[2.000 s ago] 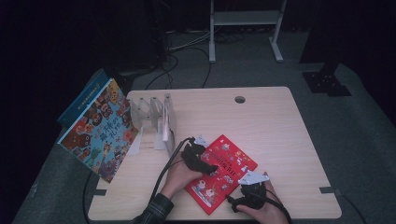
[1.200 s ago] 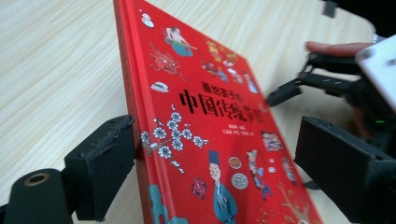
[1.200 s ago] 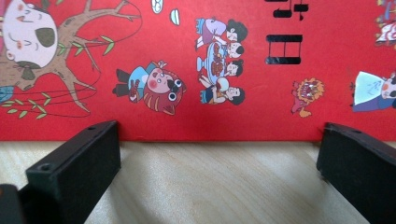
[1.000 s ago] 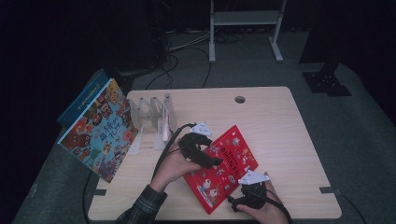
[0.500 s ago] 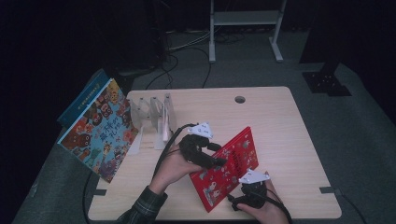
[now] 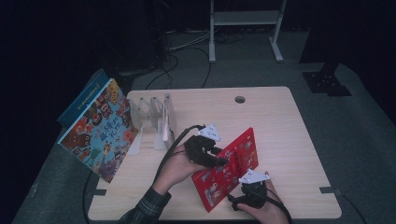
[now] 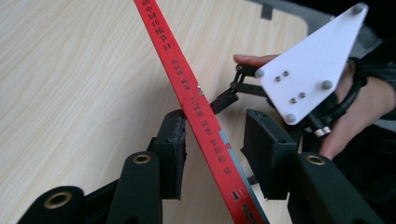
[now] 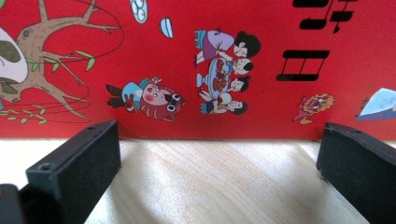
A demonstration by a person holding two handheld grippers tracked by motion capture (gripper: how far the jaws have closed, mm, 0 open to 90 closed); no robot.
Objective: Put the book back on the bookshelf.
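Views: my left gripper view shows the red book's (image 7: 196, 100) spine edge-on; my right gripper view shows its cartoon cover; the high view shows it whole.
Book axis: in the high view it stands tilted on its lower edge at lower centre of the table (image 6: 289, 121), long axis running lower left to upper right.
Left gripper (image 6: 218, 159): jaws straddle the spine, one pad touching, the other apart; grip unclear.
Right gripper (image 6: 233, 201): released, jaws wide, just before the cover's bottom edge.
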